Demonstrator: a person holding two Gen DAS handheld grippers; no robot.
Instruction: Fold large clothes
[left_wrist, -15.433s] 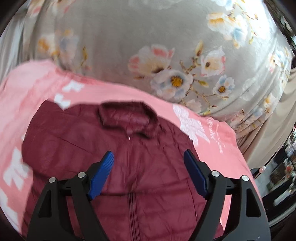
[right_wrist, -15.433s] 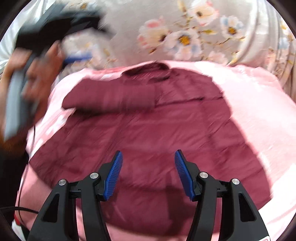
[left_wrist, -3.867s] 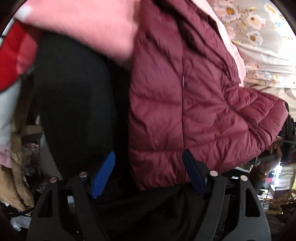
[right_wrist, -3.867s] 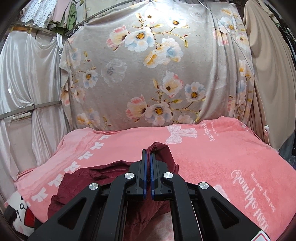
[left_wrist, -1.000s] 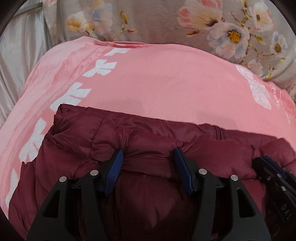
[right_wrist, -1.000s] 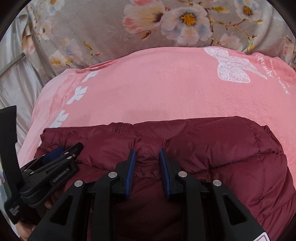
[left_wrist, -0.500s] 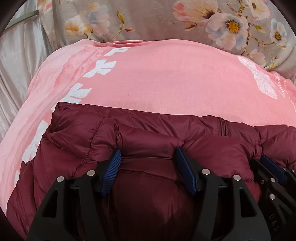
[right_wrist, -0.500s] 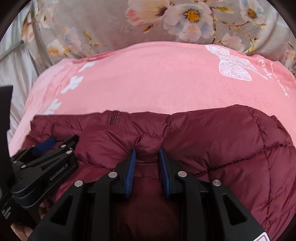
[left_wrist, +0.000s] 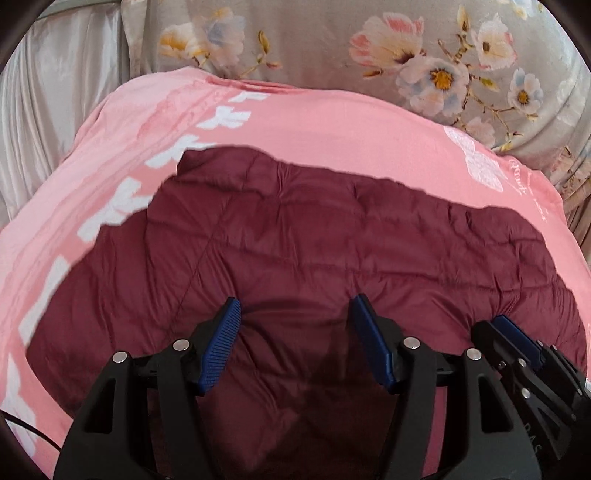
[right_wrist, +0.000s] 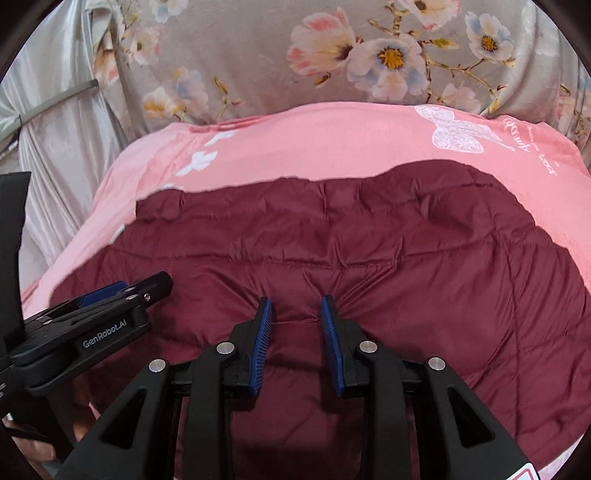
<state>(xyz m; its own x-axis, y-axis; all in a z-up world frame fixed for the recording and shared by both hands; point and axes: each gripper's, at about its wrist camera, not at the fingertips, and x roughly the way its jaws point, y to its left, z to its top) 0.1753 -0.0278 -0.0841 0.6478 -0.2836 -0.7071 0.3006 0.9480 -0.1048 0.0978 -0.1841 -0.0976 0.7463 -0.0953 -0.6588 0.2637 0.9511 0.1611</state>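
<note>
Left wrist view shows the jacket (left_wrist: 303, 236) lying spread over the near half of the blanket (left_wrist: 332, 125), quilted side up, its far edge running roughly straight across. We judge that one fold is laid down and the grippers are at the point of letting go; whether the fold is final we cannot tell.

Left gripper (left_wrist: 295, 314): jaws spread wide, fingers (left_wrist: 221, 343) resting on or just above the fabric, nothing pinched between them. Fabric puckers slightly at the fingertips, so we take it there is light contact.

Right gripper (right_wrist: 295, 306): jaws parted, narrower than the left, with a shallow ridge of fabric and a seam line between them. We see no firm pinch; the pads (right_wrist: 261, 343) stand clear of each other and the cloth lies flat under them.

The two grippers sit side by side at the near edge, the right one visible at the right margin of the left view.

Next move, in our judgement: lift both clear without dragging the puffy cloth, then take a side edge for a further fold. Risk: the padding springs back and opens the fold.

Curtain (right_wrist: 332, 55) hangs behind the blanket.
</note>
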